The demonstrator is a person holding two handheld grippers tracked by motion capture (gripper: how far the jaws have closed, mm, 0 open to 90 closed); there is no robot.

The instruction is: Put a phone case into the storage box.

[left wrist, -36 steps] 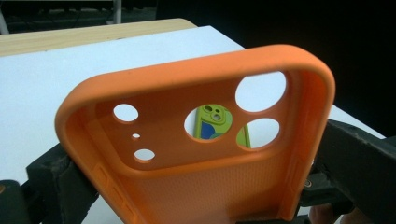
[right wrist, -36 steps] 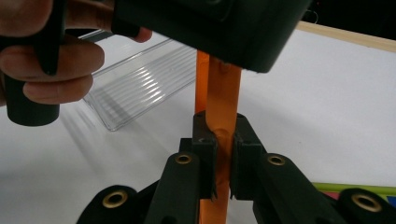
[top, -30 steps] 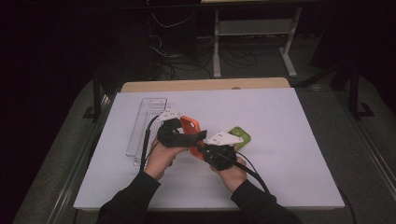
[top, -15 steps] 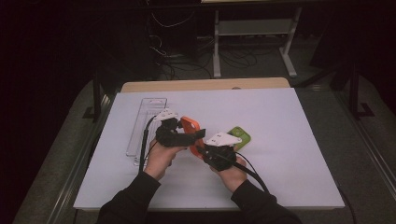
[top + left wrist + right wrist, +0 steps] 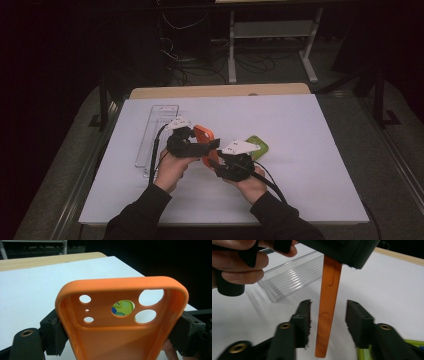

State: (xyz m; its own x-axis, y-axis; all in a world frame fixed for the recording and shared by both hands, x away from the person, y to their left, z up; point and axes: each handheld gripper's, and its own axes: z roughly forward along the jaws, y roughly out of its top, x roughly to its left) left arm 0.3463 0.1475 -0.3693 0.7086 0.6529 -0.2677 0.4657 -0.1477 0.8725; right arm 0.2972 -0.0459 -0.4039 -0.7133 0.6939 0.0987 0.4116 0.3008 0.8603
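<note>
Left gripper (image 5: 196, 145) fingers pinch the matte orange phone case (image 5: 120, 322); right gripper (image 5: 328, 315) fingers just spread, clear of its edge

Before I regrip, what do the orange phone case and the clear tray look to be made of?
The orange phone case looks like soft silicone or rubbery plastic: matte, rounded lip, fine dotted texture inside, moulded camera holes. The clear tray looks like hard transparent plastic, glossy, with ribbed reflections on its floor; acrylic or similar, I can't tell which.

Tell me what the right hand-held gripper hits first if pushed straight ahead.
Probably the left hand-held gripper: the orange phone case stands edge-on between the right hand-held gripper's open jaws, so it would slide along that.
</note>
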